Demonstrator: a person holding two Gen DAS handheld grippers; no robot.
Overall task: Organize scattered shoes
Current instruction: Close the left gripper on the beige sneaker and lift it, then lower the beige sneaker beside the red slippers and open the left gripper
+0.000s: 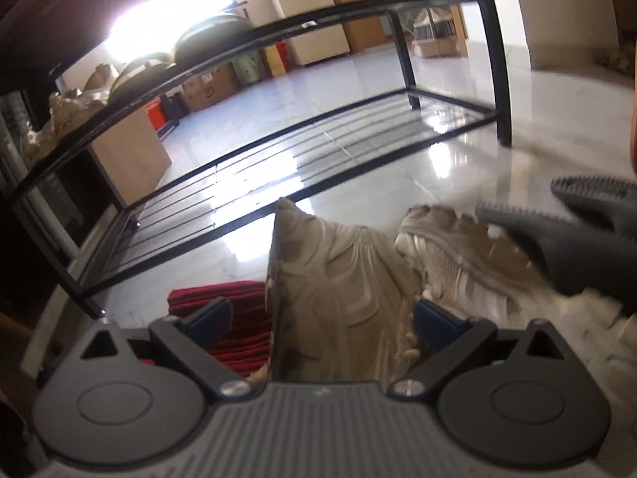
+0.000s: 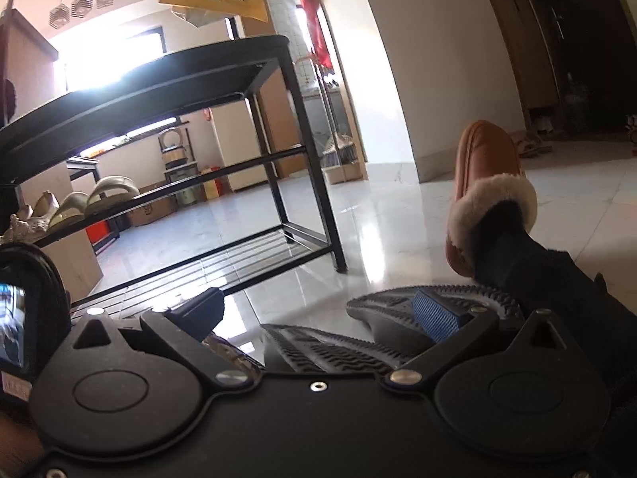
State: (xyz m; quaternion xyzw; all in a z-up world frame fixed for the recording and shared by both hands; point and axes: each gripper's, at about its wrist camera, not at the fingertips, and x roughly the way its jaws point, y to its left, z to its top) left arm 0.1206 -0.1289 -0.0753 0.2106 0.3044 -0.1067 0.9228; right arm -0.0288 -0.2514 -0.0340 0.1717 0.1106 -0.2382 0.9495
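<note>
In the left wrist view my left gripper (image 1: 322, 314) is shut on a beige sneaker (image 1: 338, 279), held sole up above the floor. A second beige sneaker (image 1: 450, 263) lies on the floor just right of it. Dark grey slippers (image 1: 569, 235) come in from the right. In the right wrist view my right gripper (image 2: 326, 314) is shut on that pair of dark grey slippers (image 2: 378, 334), soles up, low over the floor. The black shoe rack (image 2: 247, 79) stands ahead, with pale shoes (image 2: 75, 203) on its middle shelf at the left. The bottom wire shelf (image 1: 278, 167) is bare.
A red mat (image 1: 235, 318) lies under the left gripper. The person's foot in a brown fur-lined slipper (image 2: 489, 183) rests on the floor at the right. Cardboard boxes (image 1: 207, 87) and bags stand behind the rack. The floor is glossy white tile (image 2: 398, 215).
</note>
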